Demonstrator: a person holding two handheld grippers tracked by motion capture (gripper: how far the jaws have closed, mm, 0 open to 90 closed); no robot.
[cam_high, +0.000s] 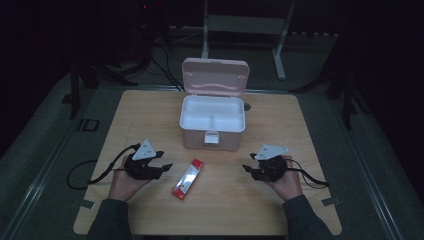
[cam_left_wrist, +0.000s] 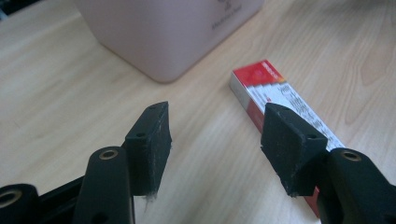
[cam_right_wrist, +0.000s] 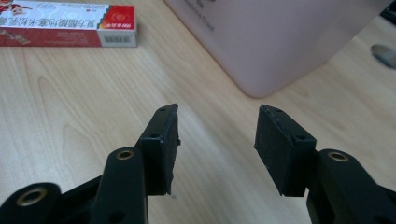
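Observation:
A pink box stands open at the middle of the wooden table, its lid tipped back and its white inside bare. A long red-and-white carton lies flat in front of it. My left gripper hovers just left of the carton, jaws open with nothing between them; in the left gripper view the carton lies past the right jaw and the box stands beyond. My right gripper is right of the carton, open and empty, with the carton and the box ahead of it.
The table's edges fall off to a dark grey floor. A white metal frame stands behind the table. Cables trail from both grippers over the table's sides. A round hole in the tabletop lies beside the box.

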